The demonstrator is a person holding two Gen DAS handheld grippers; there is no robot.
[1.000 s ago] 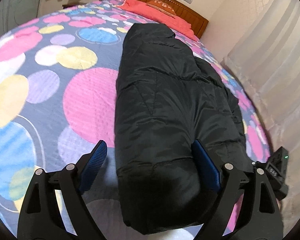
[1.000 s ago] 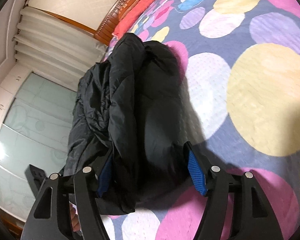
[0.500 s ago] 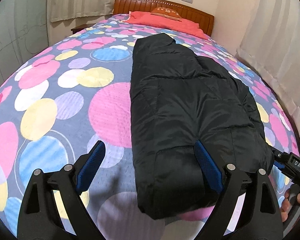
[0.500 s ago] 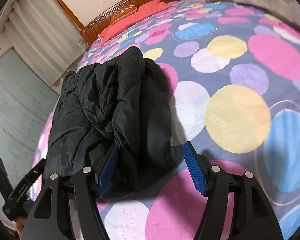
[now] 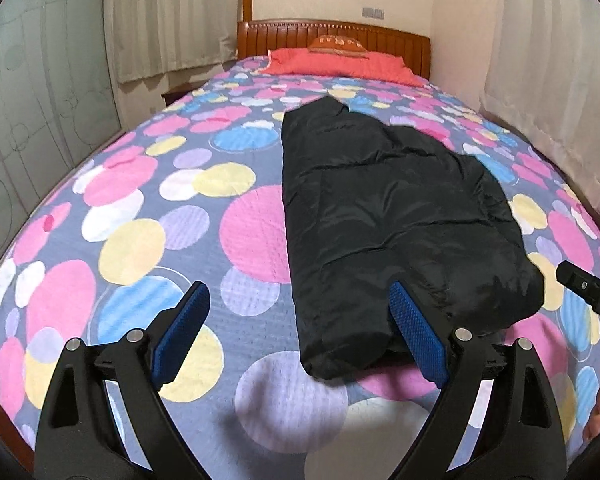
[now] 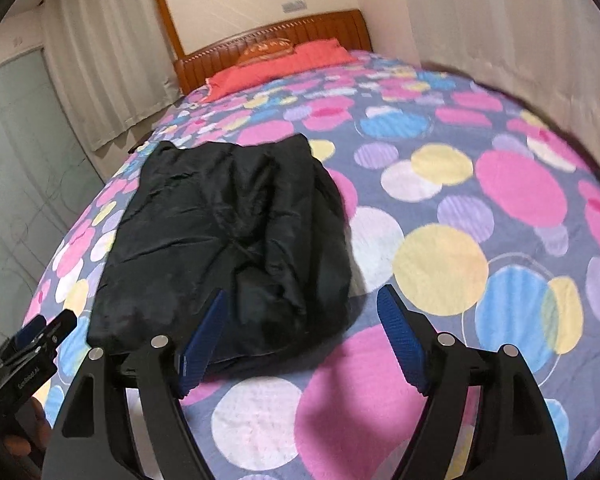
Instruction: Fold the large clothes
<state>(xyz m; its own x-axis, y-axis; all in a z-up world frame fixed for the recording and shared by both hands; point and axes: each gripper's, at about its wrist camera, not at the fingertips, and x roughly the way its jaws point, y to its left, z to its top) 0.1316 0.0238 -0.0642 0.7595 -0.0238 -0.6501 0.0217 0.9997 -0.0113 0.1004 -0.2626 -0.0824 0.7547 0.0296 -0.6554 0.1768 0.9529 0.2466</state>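
Overhead, both wrist cameras look down on a bed [image 5: 148,208] covered by a grey-blue spread printed with pink, yellow, blue and white circles; a wooden headboard [image 5: 380,36] and a red pillow [image 5: 340,66] sit at the far end, with pale curtains [image 5: 172,20] and a frosted glass panel [image 5: 40,112] along the walls. On the left gripper [image 5: 300,332] the blue-padded fingers [image 5: 416,340] are spread wide and hold nothing; the right-hand finger overlaps the near end of the jacket in this view, though contact cannot be confirmed. On the right gripper [image 6: 300,332] the fingers [image 6: 400,336] are likewise spread wide and grip nothing, hanging over the jacket's near corner. A black puffy jacket [image 5: 388,216] lies folded into a long bundle on the spread, lengthwise toward the headboard, its surface creased and glossy, one edge doubled over thickly.
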